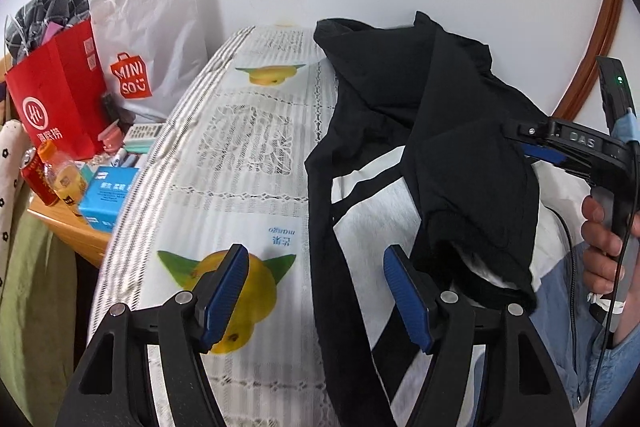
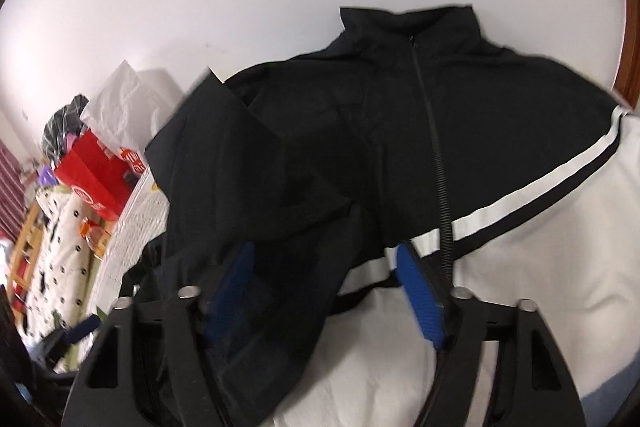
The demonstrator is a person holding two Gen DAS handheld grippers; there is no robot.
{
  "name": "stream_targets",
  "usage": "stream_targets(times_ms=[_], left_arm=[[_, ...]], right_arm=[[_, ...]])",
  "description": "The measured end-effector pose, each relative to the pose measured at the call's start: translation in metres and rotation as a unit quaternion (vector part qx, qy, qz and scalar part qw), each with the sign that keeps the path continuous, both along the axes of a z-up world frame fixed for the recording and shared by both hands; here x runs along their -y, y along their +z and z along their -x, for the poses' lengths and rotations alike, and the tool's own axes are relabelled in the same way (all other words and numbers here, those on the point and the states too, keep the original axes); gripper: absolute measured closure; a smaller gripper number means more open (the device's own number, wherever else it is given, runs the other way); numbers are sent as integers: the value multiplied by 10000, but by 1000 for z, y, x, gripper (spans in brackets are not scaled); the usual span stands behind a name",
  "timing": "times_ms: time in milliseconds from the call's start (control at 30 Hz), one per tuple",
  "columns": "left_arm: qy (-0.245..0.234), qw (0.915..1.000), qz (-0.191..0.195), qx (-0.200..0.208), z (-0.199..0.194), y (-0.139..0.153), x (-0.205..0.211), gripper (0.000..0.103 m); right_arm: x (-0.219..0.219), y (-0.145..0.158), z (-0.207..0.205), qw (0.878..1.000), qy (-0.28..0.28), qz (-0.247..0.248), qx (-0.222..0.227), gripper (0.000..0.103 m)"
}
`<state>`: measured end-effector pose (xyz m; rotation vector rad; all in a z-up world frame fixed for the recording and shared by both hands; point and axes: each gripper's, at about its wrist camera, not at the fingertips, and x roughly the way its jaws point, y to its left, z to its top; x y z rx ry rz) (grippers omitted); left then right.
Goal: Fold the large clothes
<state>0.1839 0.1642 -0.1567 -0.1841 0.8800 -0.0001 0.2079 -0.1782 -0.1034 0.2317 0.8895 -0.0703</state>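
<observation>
A black and white zip jacket point(image 2: 472, 131) lies on a table with a lace cloth point(image 1: 248, 155), collar toward the wall. In the left wrist view the jacket point(image 1: 400, 131) fills the right half. My left gripper point(image 1: 316, 291) is open above the cloth at the jacket's left edge, holding nothing. My right gripper point(image 2: 328, 295) stands wide open over the jacket, and a black sleeve point(image 2: 256, 195) drapes over its left finger point(image 2: 228, 295). From the left wrist view the right gripper point(image 1: 536, 147) rests against the raised sleeve point(image 1: 480, 195).
A side table at the left holds a red paper bag point(image 1: 56, 95), a white Miniso bag point(image 1: 152, 39), a bottle point(image 1: 64, 179), a blue box point(image 1: 108, 199) and small items. A white wall stands behind. A wooden frame point(image 1: 592, 47) curves at the right.
</observation>
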Motion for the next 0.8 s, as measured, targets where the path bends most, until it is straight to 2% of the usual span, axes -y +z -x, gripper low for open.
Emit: stream_targets(times_ms=[67, 100, 200, 300, 367, 467, 500, 533, 567, 600, 633, 700, 800], left_arm=[[3, 10000, 4, -69, -4, -4, 2, 35], [2, 10000, -10, -93, -6, -5, 3, 35], [14, 9998, -46, -206, -9, -9, 5, 35], [29, 9996, -74, -263, -10, -12, 5, 35], [30, 9996, -126, -246, -10, -12, 7, 35], [39, 9998, -60, -202, -9, -10, 7, 35], [38, 9998, -36, -189, -8, -9, 7, 35], [53, 9998, -33, -180, -7, -8, 6, 35], [71, 9998, -27, -167, -6, -8, 6, 35], [76, 9998, -16, -168, -5, -8, 5, 35], [74, 9998, -16, -191, -4, -9, 4, 35], [92, 9997, -26, -237, -4, -11, 3, 34], [89, 9996, 31, -275, -5, -13, 3, 34]], right_arm=[[-1, -6, -8, 10000, 22, 24, -83, 91], [-2, -8, -9, 9999, 81, 23, -94, 100], [2, -1, -6, 9997, 153, -42, 163, 103], [19, 19, 10, 9980, -142, 130, 600, 103], [27, 26, 13, 9977, -251, 219, 586, 102], [28, 26, 17, 9992, -26, 69, 398, 97], [24, 24, 18, 9994, 84, 69, 325, 91], [18, 21, 19, 9994, 238, 76, 224, 71], [14, 18, 19, 9993, 340, 81, 164, 42], [7, 14, 20, 9988, 464, 71, 114, 31], [0, 9, 22, 9982, 581, 45, 125, 25], [-7, 1, 23, 9976, 687, -11, 69, 25], [-11, -19, 10, 9976, 601, -242, -249, 25]])
